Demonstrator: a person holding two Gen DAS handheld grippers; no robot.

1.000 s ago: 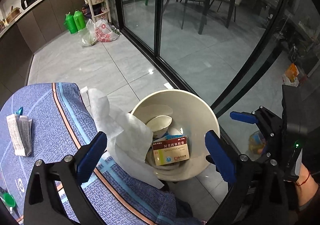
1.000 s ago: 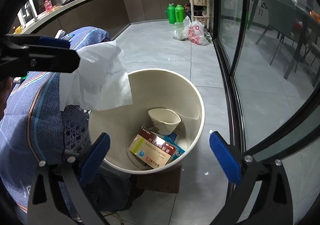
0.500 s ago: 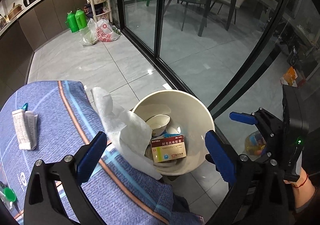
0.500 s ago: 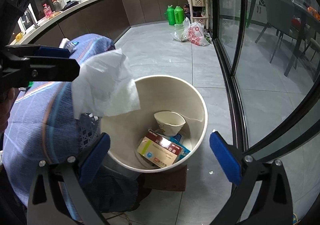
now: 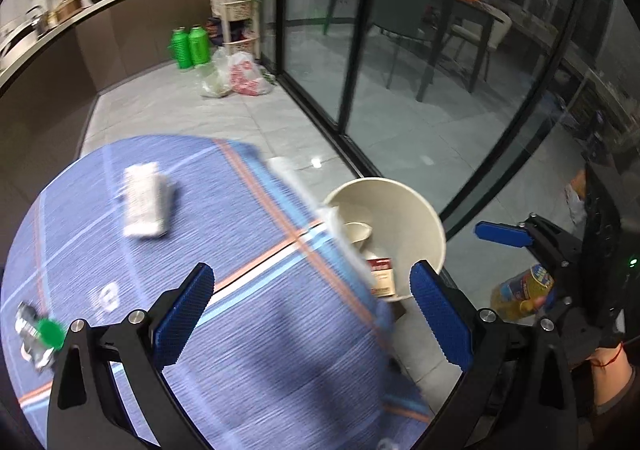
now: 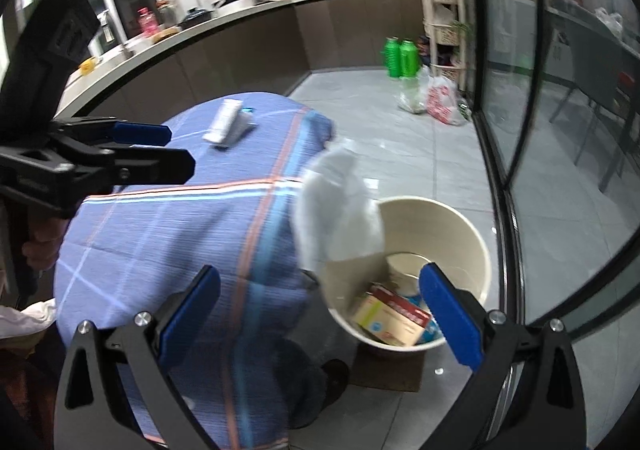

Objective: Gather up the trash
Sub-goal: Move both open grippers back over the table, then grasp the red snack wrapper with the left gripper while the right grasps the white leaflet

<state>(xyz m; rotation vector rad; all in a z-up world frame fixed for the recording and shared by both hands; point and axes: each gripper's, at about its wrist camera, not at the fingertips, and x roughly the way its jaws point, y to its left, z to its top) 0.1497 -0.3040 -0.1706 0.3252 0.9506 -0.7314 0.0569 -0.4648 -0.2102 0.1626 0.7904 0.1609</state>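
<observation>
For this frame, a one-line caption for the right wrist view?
Open right tool over blue tablecloth, white tissue draped into bin.

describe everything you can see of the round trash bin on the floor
The trash bin is a round, cream, smooth-walled bucket that looks plastic, open-topped and upright on the grey tiled floor beside the table's blue cloth, near the glass door. It seems to stand on a dark brown mat. Inside lie a red and tan carton, a cream cup and something blue. A white tissue hangs over its near rim from the table edge. Neither hand-held gripper touches it.
</observation>
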